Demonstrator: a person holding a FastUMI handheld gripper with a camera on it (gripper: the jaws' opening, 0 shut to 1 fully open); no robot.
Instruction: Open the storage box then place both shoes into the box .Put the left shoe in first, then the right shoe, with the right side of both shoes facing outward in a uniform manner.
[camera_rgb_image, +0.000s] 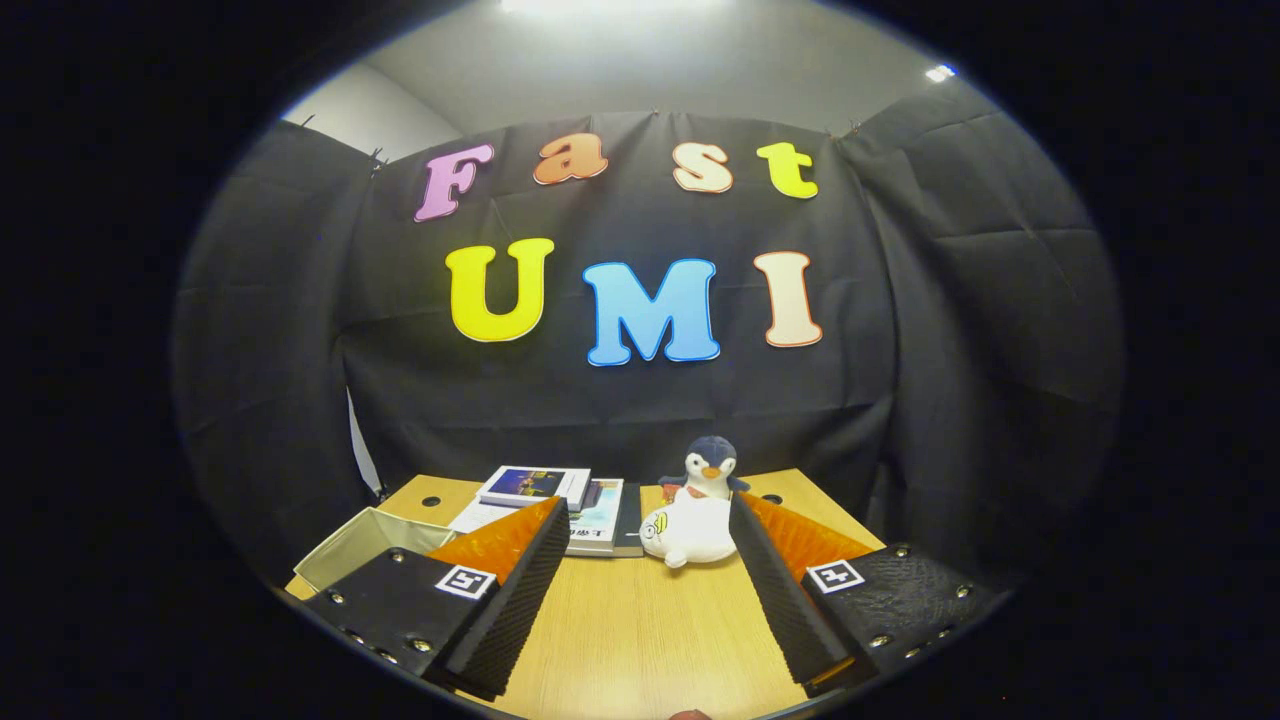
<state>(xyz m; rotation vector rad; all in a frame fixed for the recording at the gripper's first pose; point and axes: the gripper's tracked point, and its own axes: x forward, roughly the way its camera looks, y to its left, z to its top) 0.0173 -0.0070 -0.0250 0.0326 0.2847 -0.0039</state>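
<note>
Gripper view: tongs (648, 525) apart, empty.

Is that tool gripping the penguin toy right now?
No. The tool is open, its fingers spread apart over bare table, with the penguin toy beyond them.
</note>
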